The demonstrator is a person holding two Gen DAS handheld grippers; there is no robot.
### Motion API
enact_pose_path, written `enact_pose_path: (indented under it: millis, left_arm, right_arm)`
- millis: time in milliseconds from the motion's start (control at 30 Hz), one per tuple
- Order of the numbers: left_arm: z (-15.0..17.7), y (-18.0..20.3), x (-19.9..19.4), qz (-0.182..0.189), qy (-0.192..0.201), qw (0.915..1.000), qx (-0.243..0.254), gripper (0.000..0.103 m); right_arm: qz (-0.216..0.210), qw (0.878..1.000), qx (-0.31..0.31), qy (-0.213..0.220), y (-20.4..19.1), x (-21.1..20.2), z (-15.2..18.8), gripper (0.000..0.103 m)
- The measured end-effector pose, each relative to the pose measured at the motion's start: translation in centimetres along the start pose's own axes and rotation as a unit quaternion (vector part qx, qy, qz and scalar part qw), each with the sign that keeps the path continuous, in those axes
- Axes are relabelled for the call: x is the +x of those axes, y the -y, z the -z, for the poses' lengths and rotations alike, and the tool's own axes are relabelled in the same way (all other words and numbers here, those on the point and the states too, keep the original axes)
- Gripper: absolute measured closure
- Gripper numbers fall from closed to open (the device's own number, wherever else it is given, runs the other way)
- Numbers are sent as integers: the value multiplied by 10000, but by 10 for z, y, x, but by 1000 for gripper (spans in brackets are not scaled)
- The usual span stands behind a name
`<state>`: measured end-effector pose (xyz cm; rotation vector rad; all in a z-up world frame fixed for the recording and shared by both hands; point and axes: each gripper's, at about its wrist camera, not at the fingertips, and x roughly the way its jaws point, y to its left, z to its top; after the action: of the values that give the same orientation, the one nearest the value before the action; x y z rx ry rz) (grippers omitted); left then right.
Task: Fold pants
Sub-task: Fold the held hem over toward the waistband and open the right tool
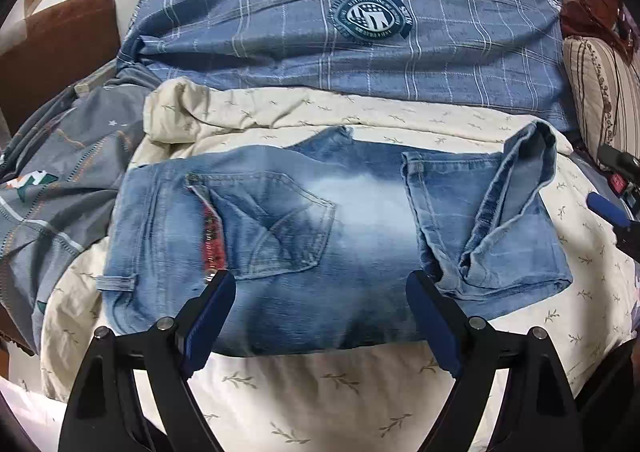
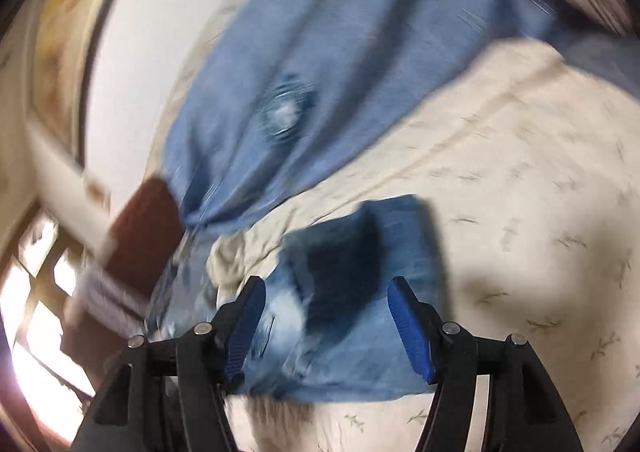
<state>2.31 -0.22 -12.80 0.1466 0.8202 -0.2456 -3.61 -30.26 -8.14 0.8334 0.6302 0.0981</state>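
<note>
Faded blue jeans (image 1: 352, 236) lie folded into a wide bundle on a cream bedsheet (image 1: 320, 392), back pocket up, leg cuffs folded over at the right end. My left gripper (image 1: 320, 284) is open and empty, its blue pads just above the near edge of the jeans. My right gripper (image 2: 328, 292) is open and empty over the jeans (image 2: 360, 316) in its blurred view. Its blue finger (image 1: 608, 207) shows at the right edge of the left wrist view.
A blue checked quilt (image 1: 360, 23) with a round badge lies behind the jeans. A grey patterned blanket (image 1: 60, 179) is heaped at the left, a brown cushion (image 1: 56, 47) behind it. A striped pillow (image 1: 600, 91) sits at the right.
</note>
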Motion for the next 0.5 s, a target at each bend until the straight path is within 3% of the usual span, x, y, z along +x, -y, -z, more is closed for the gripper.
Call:
enact_pose_path:
  millis: [133, 267, 500]
  left_arm:
    - [2, 3, 4, 60, -41, 9999, 74, 15]
    - [3, -3, 6, 62, -75, 10000, 18, 15]
    - [6, -2, 3, -3, -99, 9999, 129, 15]
  right_arm:
    - [336, 9991, 247, -57, 9, 20, -19, 35]
    - [-391, 9946, 553, -785, 8, 68, -27, 35]
    - [-1519, 9802, 219, -1253, -27, 125, -21, 35]
